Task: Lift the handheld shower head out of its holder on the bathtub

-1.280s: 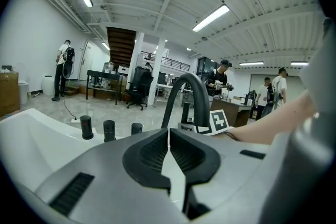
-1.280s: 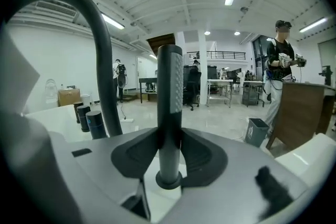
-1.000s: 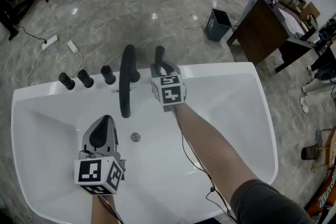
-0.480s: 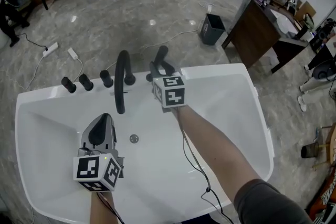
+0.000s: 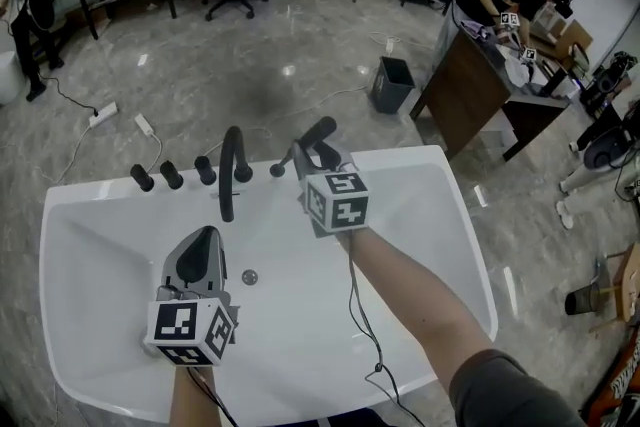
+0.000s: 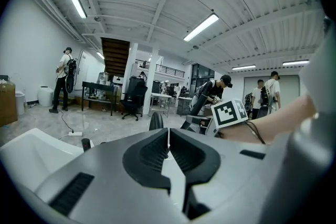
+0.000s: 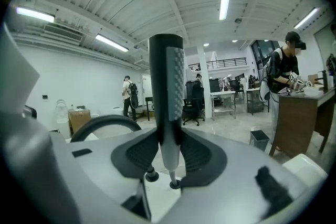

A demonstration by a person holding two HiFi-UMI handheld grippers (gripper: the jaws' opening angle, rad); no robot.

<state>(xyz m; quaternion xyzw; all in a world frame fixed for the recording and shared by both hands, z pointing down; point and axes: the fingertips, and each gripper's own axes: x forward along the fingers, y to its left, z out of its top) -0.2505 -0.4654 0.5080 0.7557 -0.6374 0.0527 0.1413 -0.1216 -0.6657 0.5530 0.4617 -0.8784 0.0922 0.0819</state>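
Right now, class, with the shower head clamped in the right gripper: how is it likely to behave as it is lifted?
The shower head looks stiff: it stands straight in the right gripper. Most of its length rises above where it is held, so it may tip. Its slim, smooth-looking stem could twist or slip in the grip.

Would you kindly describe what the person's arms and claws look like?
The left claw and right claw have grey bodies with black ribbed pads. Each carries a white cube with black square markers, left and right. A thin black cable runs along the right arm, which wears a dark grey short sleeve.
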